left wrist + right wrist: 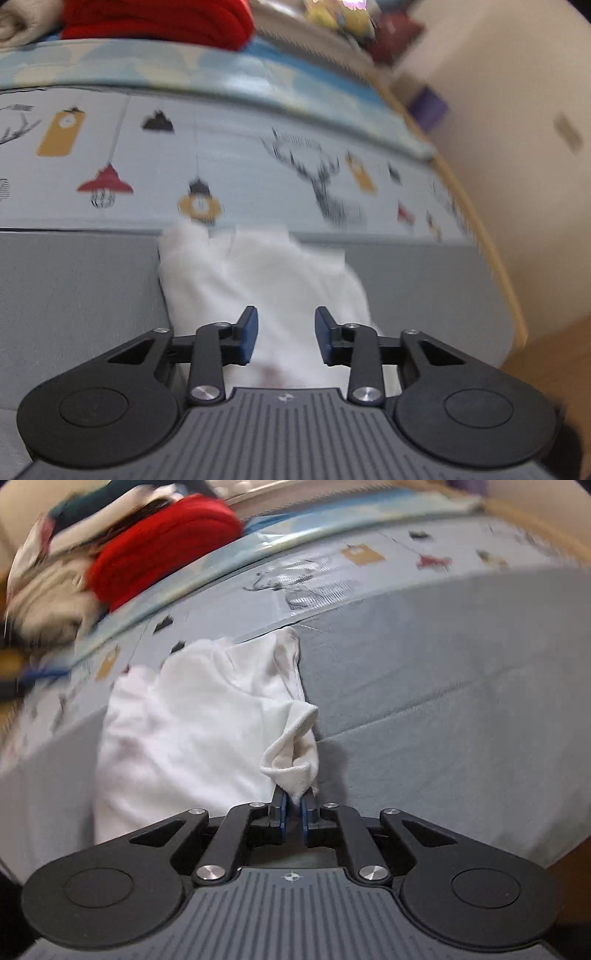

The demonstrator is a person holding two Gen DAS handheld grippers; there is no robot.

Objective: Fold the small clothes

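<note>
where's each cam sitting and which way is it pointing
Left wrist: on the left gripper, looking down along its parted, empty fingers at the white garment on the grey mat.
Right wrist: on the right gripper, tilted down, fingers narrow with a corner of the white garment between them.
Shared: the garment, grey mat, red cloth.

Premises: a home, evidently a bedroom; a bed (92, 288) with grey cover and a sheet (240, 162) printed with lamps and antlers; heaped clothes, a red garment (162, 542) on top; cream wall (517, 92) behind.
</note>
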